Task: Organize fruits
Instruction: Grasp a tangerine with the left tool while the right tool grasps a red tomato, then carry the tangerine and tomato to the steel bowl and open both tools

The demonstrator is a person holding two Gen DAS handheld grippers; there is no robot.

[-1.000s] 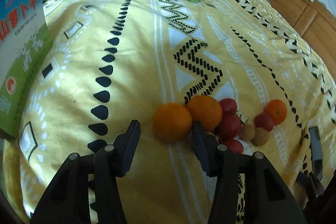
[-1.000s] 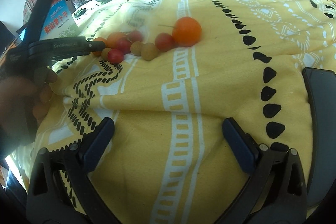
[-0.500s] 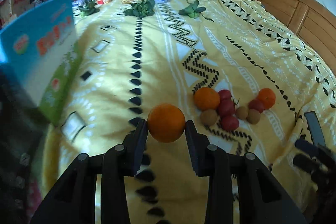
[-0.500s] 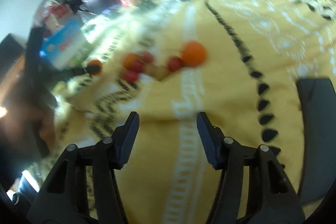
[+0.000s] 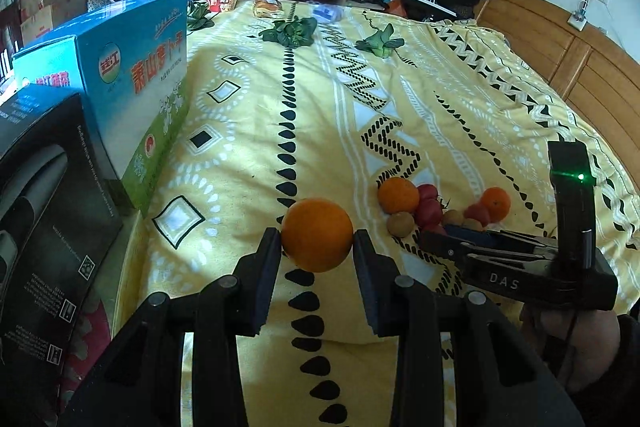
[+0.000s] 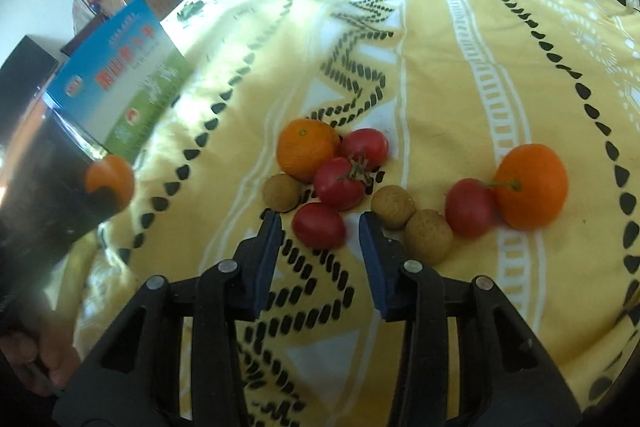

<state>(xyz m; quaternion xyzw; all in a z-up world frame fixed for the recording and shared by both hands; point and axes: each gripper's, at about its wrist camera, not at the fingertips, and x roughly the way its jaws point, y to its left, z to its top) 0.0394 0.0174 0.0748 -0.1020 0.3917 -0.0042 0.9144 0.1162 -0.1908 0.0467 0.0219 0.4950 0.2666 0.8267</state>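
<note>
So far just one orange [image 5: 317, 235] is up off the bed [image 5: 460, 115], clamped in my left tongs [image 5: 316, 247]. My right tongs [image 6: 320, 233] have been closing around a tomato [image 6: 319, 225], not pinching yet. Everything else sits unsorted.

The wide yellow patterned blanket [image 5: 248, 131] lies bare from the near edge up to the green leafy vegetables [image 5: 292, 31] at its far end. A tall blue-and-green printed carton [image 5: 132, 75] and a black box [image 5: 48, 211] wall off its left edge. On the right, a tight cluster of oranges, red tomatoes and brown longans [image 6: 340, 179] leaves only narrow gaps between the fruits.
</note>
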